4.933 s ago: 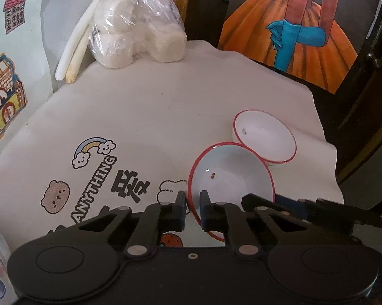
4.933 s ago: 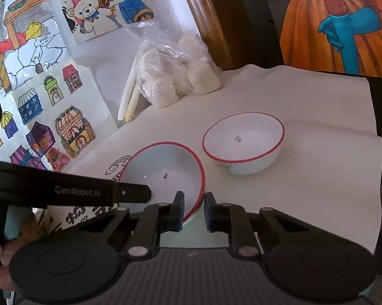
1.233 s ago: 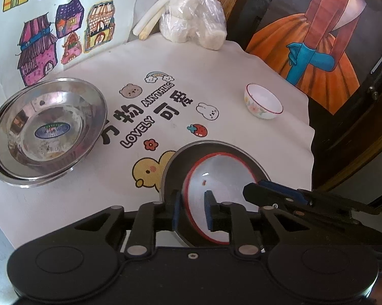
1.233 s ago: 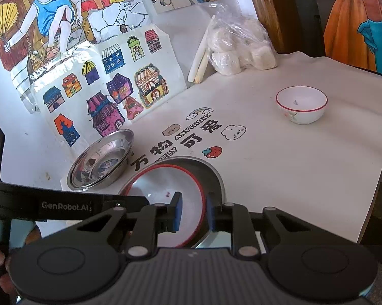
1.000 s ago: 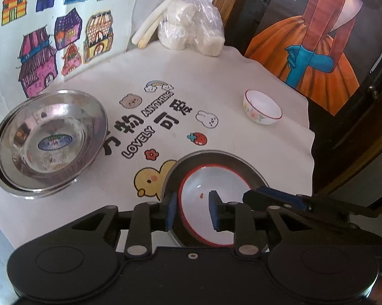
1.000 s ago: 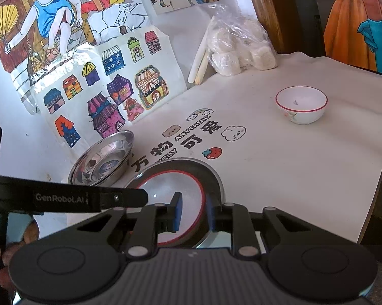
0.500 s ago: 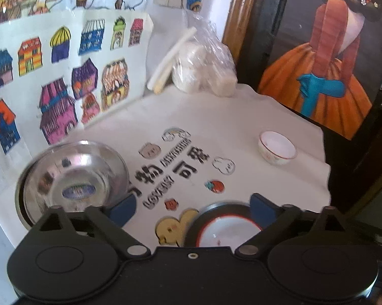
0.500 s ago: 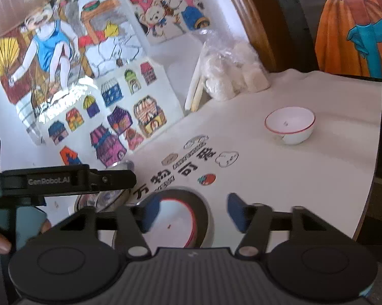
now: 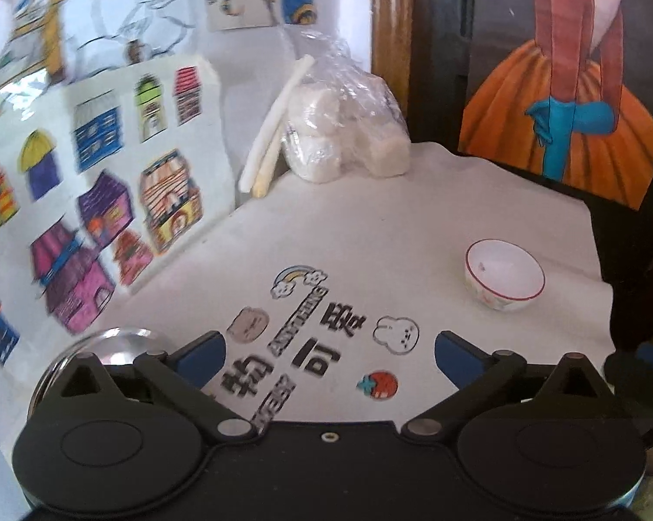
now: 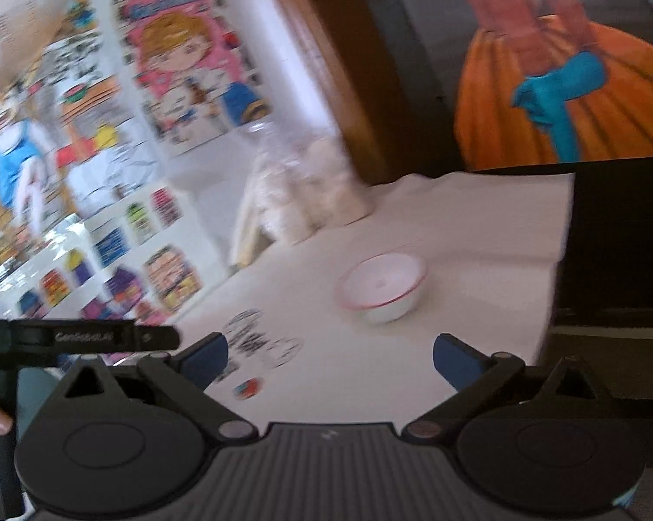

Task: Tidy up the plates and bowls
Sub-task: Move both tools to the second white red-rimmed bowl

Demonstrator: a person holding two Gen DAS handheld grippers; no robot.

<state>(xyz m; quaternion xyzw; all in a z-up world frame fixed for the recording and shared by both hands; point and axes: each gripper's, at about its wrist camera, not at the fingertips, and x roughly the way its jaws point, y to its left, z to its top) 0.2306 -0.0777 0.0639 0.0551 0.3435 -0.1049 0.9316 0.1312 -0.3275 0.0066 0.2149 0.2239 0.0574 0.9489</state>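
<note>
One red-rimmed bowl (image 9: 504,275) is being shown resting on the table (image 9: 413,225) in both views; one steel dish (image 9: 109,341) is being shown only by the left wrist view. The left tool (image 9: 328,354) and right tool (image 10: 328,354) are being held wide apart, their jaws having just been opening, nothing between them.

Two hand-held grippers, matching black build.

The left gripper (image 9: 328,354) had black linkage arms, silver pivot pins, blue finger pads (image 9: 200,358) and two round black discs on a smooth body. The right gripper (image 10: 328,354) matched it, but its body was ribbed grey. The left gripper's side bar carried blurred white lettering in the right view.
</note>
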